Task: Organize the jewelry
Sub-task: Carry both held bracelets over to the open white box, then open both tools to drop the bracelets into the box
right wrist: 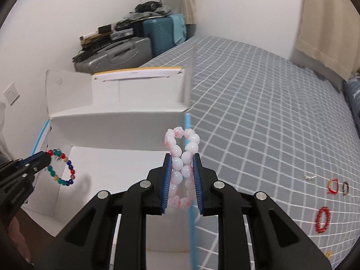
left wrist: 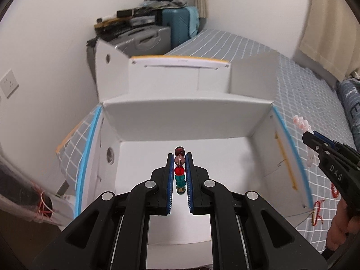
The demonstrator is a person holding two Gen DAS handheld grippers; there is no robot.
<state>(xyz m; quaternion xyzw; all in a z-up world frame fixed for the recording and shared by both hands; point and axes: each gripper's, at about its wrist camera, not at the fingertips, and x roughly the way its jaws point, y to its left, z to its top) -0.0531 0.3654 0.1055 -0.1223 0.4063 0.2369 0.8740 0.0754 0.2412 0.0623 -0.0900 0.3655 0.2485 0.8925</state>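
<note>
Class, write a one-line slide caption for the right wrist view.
Right gripper clamps a pink-white bead bracelet above the open white box; left gripper carries a multicoloured one.

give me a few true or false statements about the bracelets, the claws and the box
1. The left claw is shut on the multicoloured bead bracelet. True.
2. The right claw is empty. False: it is shut on the pink-and-white bead bracelet.
3. The white box is open, its flaps standing up. True.
4. The multicoloured bracelet already lies on the box floor. False: it hangs from the left claw above the box.
5. A red bead bracelet lies on the checked bedspread. True.
6. The red bead bracelet sits inside the box. False: it is on the bedspread outside the box.
</note>
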